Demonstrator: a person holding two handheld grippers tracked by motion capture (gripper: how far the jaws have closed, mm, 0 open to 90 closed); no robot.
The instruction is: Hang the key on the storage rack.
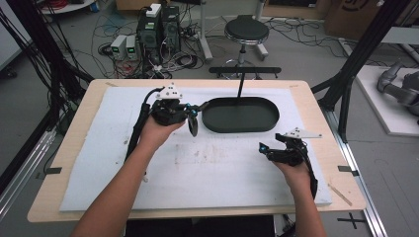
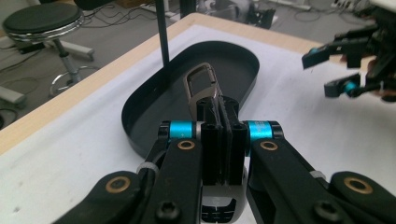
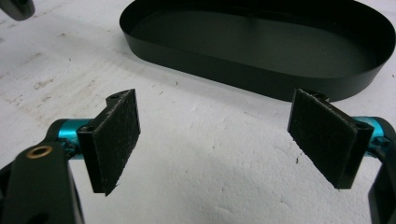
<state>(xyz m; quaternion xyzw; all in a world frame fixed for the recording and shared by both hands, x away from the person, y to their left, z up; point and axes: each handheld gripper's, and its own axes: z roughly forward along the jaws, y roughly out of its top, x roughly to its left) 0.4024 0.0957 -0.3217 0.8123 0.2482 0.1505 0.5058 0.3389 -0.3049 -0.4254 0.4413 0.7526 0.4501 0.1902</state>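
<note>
- Carabiner (image 2: pixel 201 86), a dark grey metal clip, stands pinched between the pads of the left gripper (image 2: pixel 219 109), its looped end sticking out past the jaw tips, over the near end of the black oval tray (image 2: pixel 140 112).
- In the high view the left gripper (image 1: pixel 193 118) is held above the white foam mat (image 1: pixel 207 168), just at the tray's left end, jaws closed tight on the clip.
- Right gripper (image 3: pixel 215 140) holds nothing; its two felt-faced pads (image 3: pixel 116 140) stand wide apart over bare mat, with the tray (image 3: pixel 261 70) just beyond them.
- In the high view the right gripper (image 1: pixel 264 148) rests low near the mat's right side, well apart from the left one, in front of the tray's (image 1: pixel 267 126) right end.
- Behind the tray a thin black post (image 1: pixel 240 86) rises to a flat crossbar.
- Farther back, off the wooden table (image 1: pixel 316 123), a round stool (image 1: pixel 246 30) and tangled cables lie on the floor.
</note>
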